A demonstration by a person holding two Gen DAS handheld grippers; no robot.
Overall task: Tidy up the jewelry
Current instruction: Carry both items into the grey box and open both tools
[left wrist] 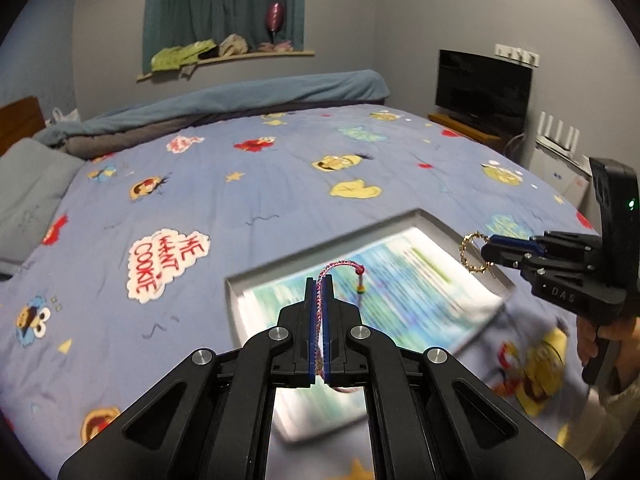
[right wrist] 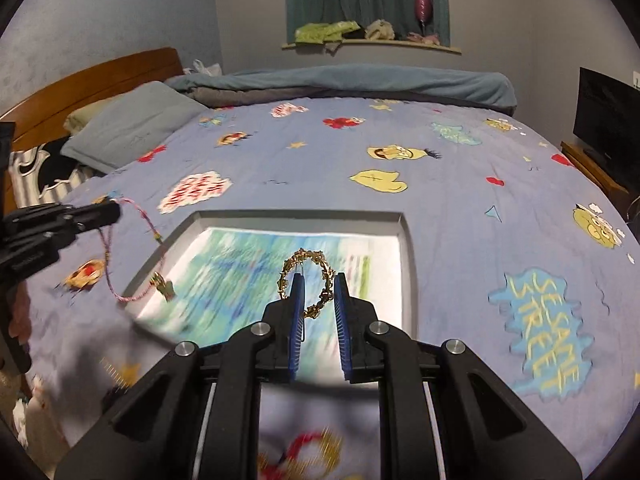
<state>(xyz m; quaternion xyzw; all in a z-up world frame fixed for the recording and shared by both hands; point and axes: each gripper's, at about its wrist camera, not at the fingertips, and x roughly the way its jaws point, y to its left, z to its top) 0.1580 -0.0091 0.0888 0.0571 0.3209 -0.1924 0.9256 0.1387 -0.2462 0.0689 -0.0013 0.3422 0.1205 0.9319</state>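
Item one: my left tongs (left wrist: 319, 280), clenched tight on a pink braided cord bracelet (left wrist: 340, 267). In the left wrist view the cord runs up between the blue pads and arches over the tips, a small coloured bead hanging at its free end. In the right wrist view the rest of it droops below the tongs in a long loop, ending in a small gold charm (right wrist: 163, 285) over the tray's near-left corner.

Item two: my right tongs (right wrist: 319, 280), grasping a gold twisted ring-shaped bracelet (right wrist: 306, 286). The ring stands upright between the blue pads, its top rising above the tips.

Item three: a shallow grey tray (right wrist: 298, 216) lying on the bed (left wrist: 260, 184), lined with a blue-green printed sheet (left wrist: 384, 280), blurred in both views. Both pieces of jewelry are held in the air above it, not touching it.

Item four: bedspread, blue, printed with cartoon characters. A folded teal blanket (left wrist: 248, 96) lies along its far edge, a grey pillow (right wrist: 132, 128) by the wooden headboard (right wrist: 100, 76). A dark television (left wrist: 484, 88) stands at right.
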